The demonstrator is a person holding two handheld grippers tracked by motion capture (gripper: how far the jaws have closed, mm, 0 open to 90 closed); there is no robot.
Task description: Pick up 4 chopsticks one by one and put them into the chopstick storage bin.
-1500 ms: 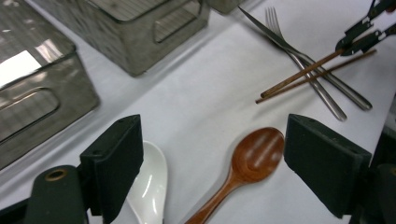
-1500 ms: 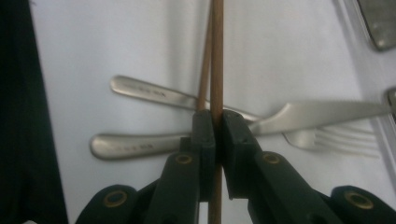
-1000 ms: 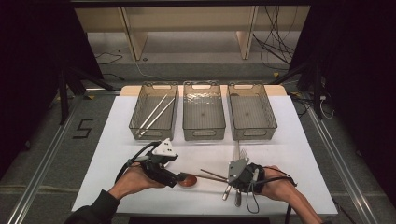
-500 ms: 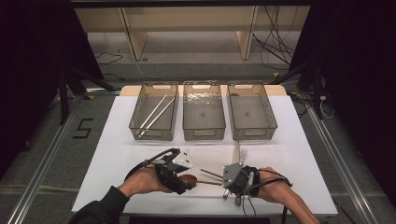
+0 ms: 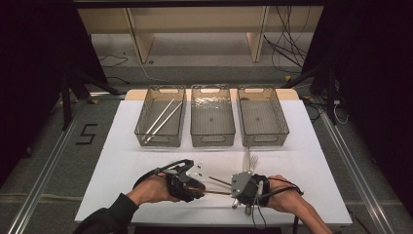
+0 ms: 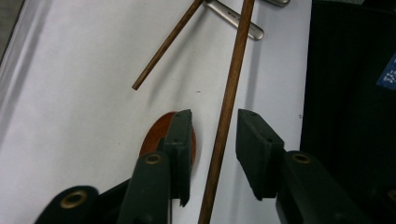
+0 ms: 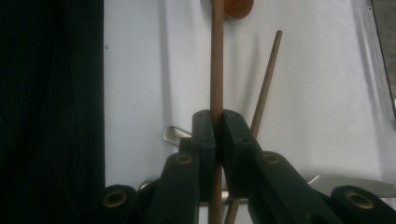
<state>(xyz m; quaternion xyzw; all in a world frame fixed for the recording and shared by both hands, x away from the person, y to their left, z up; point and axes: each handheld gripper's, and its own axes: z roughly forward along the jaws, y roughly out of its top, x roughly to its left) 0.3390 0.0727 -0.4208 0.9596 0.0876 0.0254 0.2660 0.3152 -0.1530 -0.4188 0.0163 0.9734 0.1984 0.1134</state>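
My right hand-held gripper [image 7: 214,126] is clamped on a wooden chopstick [image 7: 216,56], pads pressed together on the shaft near the front edge of the white surface [image 5: 126,146]. My left hand-held gripper [image 6: 214,140] has just been closing around the same stick [image 6: 229,102] further along; the shaft stands between its jaws, but the pads do not yet press it — a gap shows on each side. The stick is held across the space between my two hands [image 5: 216,191], low over the surface. I judge it light, stiff and thin, with a smooth round shaft that could roll or slide in a loose grip; I would take it squarely across the pads, mid-shaft rather than at the tapered end, and with moderate pressure, as it may snap under bending. Beside it lies a second wooden chopstick [image 6: 166,44], loose on the surface, and a wooden spoon [image 6: 156,133] whose reddish bowl sits just behind my left jaw. Metal cutlery lies under and beyond my right hand-held gripper — one handle [image 7: 175,134] and one flat blade-like piece [image 7: 355,184] are plain; a fork [image 5: 248,158] appears just beyond, and I cannot tell the full count. Farther off stand three clear bins in a row: the left bin [image 5: 146,114] holds two pale chopsticks [image 5: 163,119], while the middle bin [image 5: 212,139] and the right bin [image 5: 280,124] appear empty.
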